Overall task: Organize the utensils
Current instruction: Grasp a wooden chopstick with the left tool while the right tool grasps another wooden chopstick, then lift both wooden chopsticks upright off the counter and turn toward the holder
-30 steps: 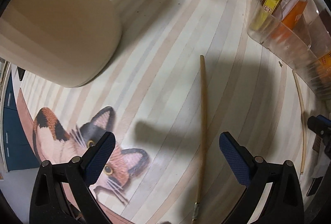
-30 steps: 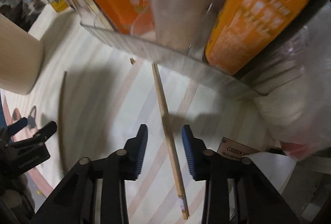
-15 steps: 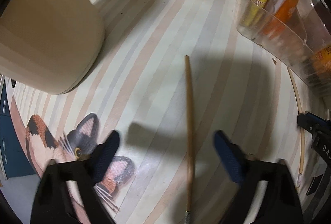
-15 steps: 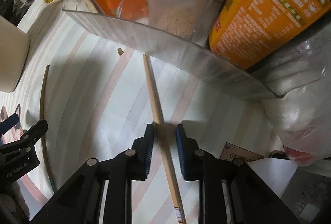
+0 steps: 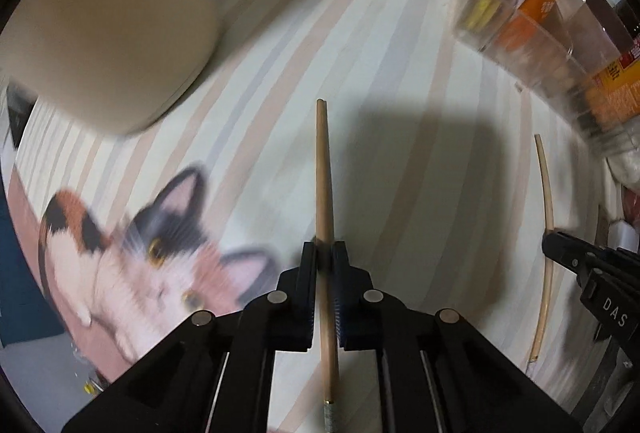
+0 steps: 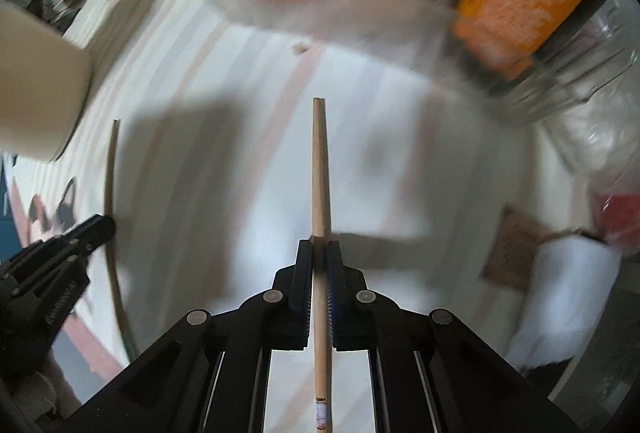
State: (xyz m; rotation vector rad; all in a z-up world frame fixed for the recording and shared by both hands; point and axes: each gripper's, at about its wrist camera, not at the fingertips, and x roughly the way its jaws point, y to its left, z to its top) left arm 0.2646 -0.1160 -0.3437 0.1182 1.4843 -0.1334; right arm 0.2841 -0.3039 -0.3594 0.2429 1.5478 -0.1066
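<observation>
Now each claw is clamped on its own chopstick: the left claw [image 5: 325,253] pinches the darker chopstick [image 5: 322,173] lying on the striped desk [image 5: 420,81], and the right claw [image 6: 319,251] pinches the paler chopstick [image 6: 319,169] further right. Both grips sit on a thin round stick, so one could roll or pivot between the pads when raised. Its far tip might also swing into the clear bin [image 5: 532,45] of packets.
</observation>
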